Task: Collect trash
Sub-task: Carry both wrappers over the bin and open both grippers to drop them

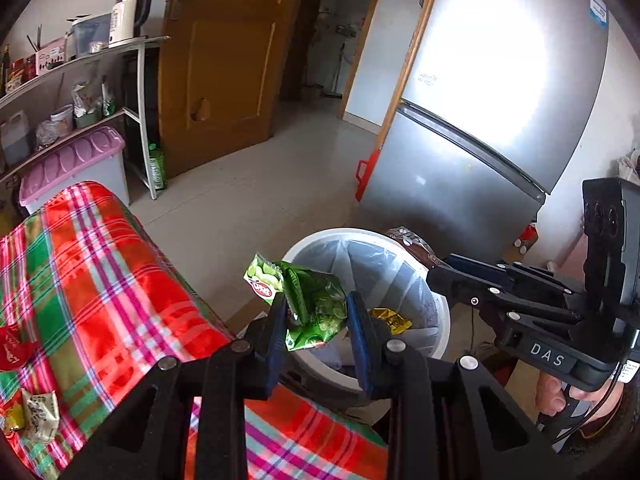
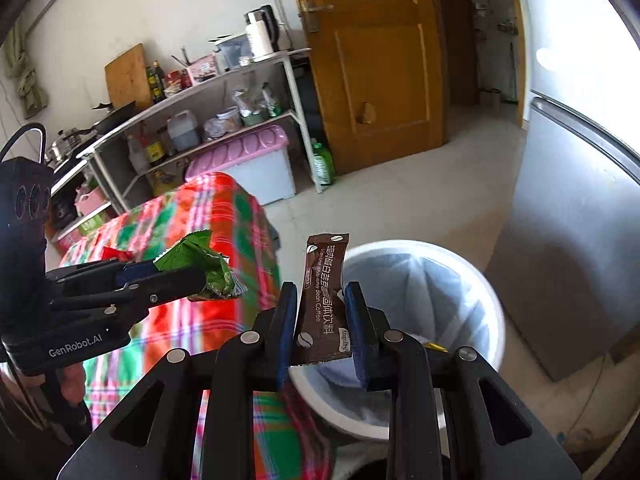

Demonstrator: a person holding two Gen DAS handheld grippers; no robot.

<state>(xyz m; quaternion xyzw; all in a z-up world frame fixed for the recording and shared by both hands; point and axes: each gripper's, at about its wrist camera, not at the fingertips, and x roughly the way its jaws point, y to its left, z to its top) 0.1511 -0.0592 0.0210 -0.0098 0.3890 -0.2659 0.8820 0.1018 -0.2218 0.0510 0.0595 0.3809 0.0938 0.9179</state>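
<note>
Left wrist view shows the left claw (image 1: 316,320) pinching a crumpled green snack bag (image 1: 312,304), which hangs just before the near rim of the white trash bin (image 1: 442,312), low and slightly right. The right claw (image 2: 322,320) pinches a brown coffee sachet (image 2: 322,300), long axis upright, and it seems the nearer one to the bin mouth. Open floor lies around the bin; the counter with checked cloth (image 1: 100,272) stands close on its left, with more wrappers (image 1: 38,420) on it.

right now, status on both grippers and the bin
Left gripper shut on green wrapper. Right gripper shut on coffee sachet. Bin below, lined, yellow wrapper inside. Nothing blocking.
</note>
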